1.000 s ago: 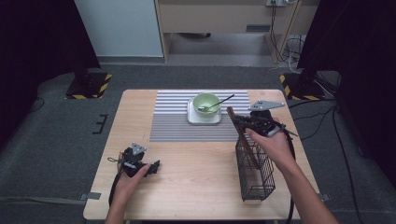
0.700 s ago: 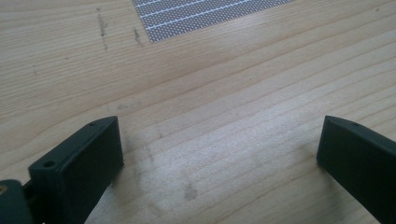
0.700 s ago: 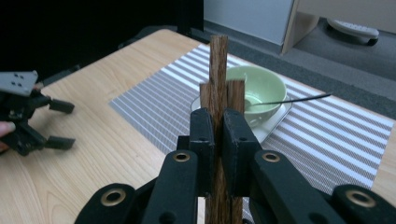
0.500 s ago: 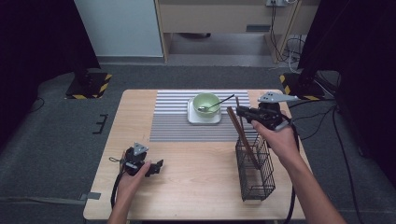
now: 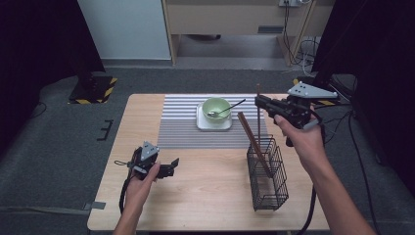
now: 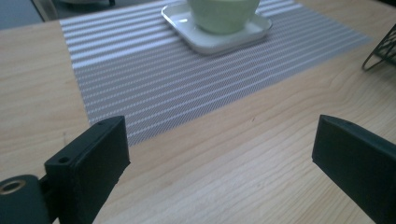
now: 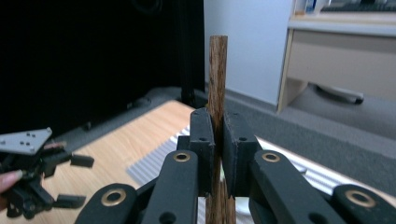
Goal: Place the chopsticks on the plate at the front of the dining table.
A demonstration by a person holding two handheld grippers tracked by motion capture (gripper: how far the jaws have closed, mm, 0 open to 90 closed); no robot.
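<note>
The counter (image 5: 205, 196) carried a striped mat (image 5: 181, 122) at its far middle; a black wire basket (image 5: 266, 174) stood near the right edge, one brown chopstick (image 5: 254, 143) leaning inside it; a green bowl (image 5: 216, 107) sat on a white tray (image 5: 214, 123); the right tongs (image 5: 258, 101) were clamped on a second chopstick (image 7: 216, 93), held upright above the basket; the left tongs (image 5: 173, 165) rested wide apart near the front left.
</note>
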